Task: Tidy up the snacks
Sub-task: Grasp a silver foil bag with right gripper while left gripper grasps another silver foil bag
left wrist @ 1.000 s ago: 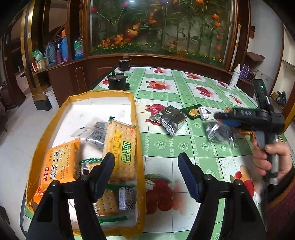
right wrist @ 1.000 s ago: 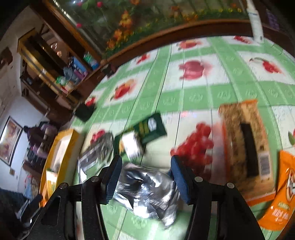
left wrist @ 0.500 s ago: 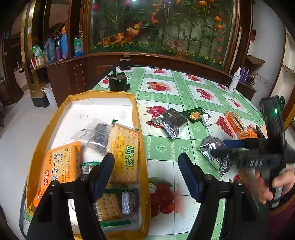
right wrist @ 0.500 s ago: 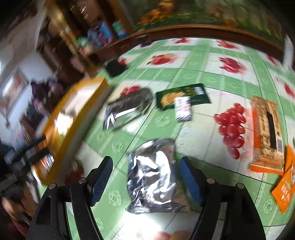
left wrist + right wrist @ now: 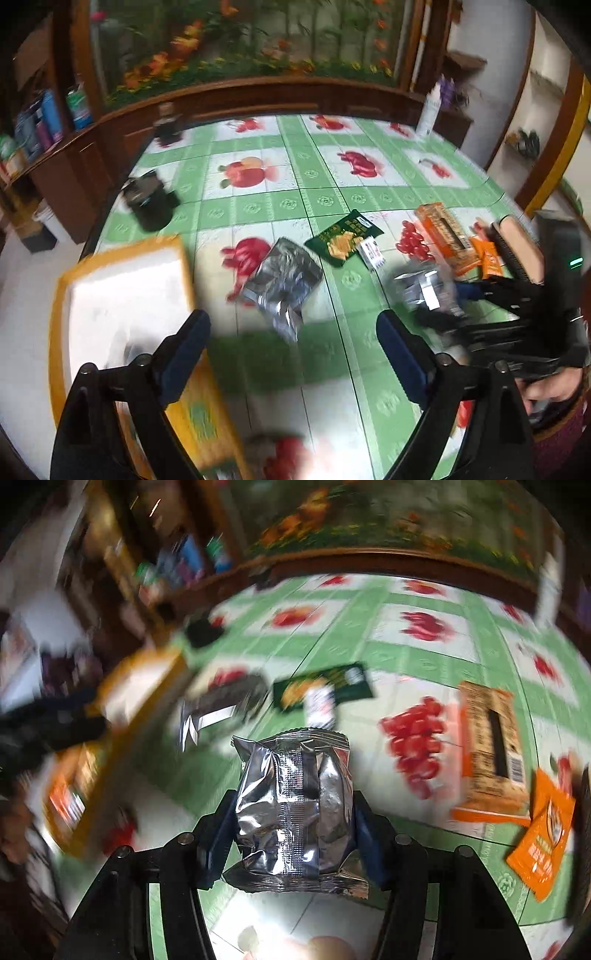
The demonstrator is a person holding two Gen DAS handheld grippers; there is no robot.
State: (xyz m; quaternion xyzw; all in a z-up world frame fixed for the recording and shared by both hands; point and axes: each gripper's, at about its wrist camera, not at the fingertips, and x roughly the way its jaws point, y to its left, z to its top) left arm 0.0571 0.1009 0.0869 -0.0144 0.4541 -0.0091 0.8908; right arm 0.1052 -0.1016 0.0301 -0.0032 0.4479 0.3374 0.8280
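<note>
My right gripper (image 5: 293,823) is shut on a silver foil snack bag (image 5: 295,805) and holds it off the green fruit-print table; the bag also shows in the left wrist view (image 5: 424,288). My left gripper (image 5: 291,347) is open and empty above the table, beside the yellow-rimmed tray (image 5: 59,295), which holds cracker packs (image 5: 199,413). A second silver bag (image 5: 284,280), a dark green packet (image 5: 345,236), a small white packet (image 5: 371,253), an orange biscuit box (image 5: 443,232) and an orange sachet (image 5: 539,834) lie on the table.
A black round container (image 5: 149,201) stands at the table's left edge. A white bottle (image 5: 428,110) stands at the far right. A wooden cabinet with flowers lines the back. Both views are blurred by motion.
My right gripper has closed on the silver bag and lifted it. My left gripper has swung right and forward, away from the tray.
</note>
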